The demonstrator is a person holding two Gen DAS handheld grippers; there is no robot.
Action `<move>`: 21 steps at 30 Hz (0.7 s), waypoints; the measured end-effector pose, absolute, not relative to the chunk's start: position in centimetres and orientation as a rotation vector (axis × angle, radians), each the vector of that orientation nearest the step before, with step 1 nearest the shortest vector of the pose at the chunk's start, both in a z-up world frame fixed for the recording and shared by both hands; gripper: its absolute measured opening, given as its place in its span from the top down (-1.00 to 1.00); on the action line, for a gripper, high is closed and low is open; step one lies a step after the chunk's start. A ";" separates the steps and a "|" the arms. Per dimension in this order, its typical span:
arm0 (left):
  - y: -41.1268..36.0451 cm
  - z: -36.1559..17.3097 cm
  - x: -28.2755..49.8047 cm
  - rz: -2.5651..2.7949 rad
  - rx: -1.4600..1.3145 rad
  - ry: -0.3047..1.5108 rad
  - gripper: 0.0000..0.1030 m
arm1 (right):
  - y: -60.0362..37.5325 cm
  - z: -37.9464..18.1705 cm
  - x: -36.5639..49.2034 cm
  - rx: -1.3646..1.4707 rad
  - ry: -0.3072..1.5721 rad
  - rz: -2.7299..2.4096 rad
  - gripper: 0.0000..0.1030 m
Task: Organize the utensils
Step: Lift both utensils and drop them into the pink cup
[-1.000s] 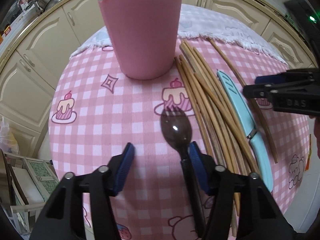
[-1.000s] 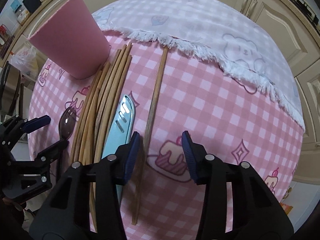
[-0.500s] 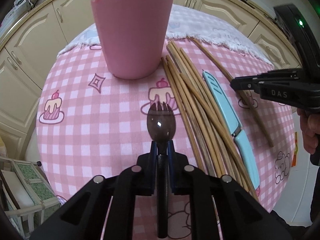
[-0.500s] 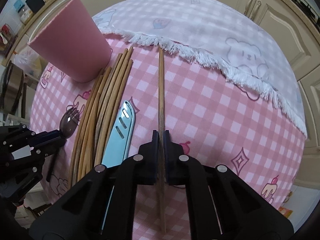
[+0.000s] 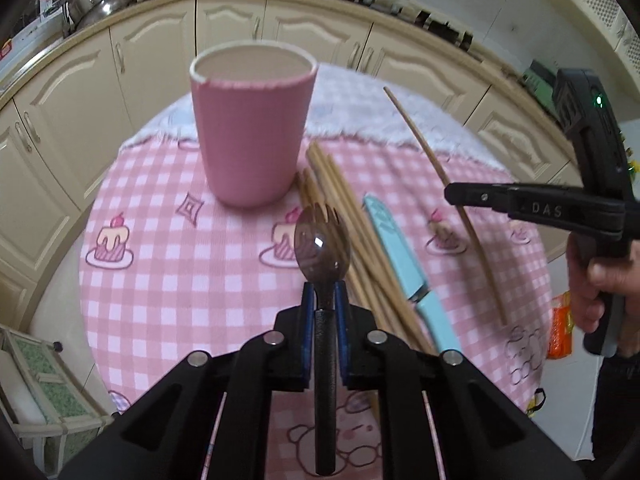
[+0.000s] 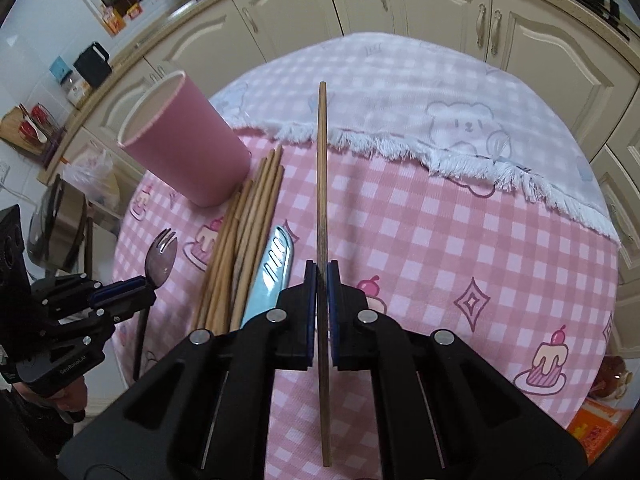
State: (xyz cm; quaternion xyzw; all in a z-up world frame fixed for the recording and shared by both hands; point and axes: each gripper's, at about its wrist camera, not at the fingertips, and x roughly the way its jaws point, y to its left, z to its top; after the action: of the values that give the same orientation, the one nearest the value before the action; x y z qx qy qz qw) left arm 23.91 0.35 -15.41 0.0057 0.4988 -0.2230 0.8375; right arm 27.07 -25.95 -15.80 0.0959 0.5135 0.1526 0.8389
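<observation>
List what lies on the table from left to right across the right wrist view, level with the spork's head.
Spork → bundle of chopsticks → blue knife → single chopstick held in the right gripper.

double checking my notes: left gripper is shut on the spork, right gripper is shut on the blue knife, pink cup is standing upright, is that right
Not quite. The right gripper is shut on a single wooden chopstick, not the blue knife, which lies on the tablecloth beside the chopstick bundle, as the right wrist view shows. The rest holds: the left gripper is shut on the spork, and the pink cup stands upright.
</observation>
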 end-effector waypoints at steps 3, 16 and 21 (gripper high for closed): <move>0.1 -14.1 23.5 -0.481 -0.014 1.003 0.82 | -25.9 -14.5 26.8 0.236 1.028 0.333 0.89; 1.3 -6.0 23.8 -0.441 -0.094 0.706 0.82 | -23.2 -5.8 27.6 0.288 0.722 0.406 0.89; 2.6 -2.4 25.8 -0.404 -0.164 0.551 0.82 | -21.1 -2.3 29.1 0.307 0.584 0.446 0.89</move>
State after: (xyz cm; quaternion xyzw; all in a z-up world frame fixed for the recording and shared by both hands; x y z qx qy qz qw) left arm 25.83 2.60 -2.37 -0.0802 0.2698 -0.1978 0.9390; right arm 29.08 -21.14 -2.33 0.1495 0.2844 0.2173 0.9217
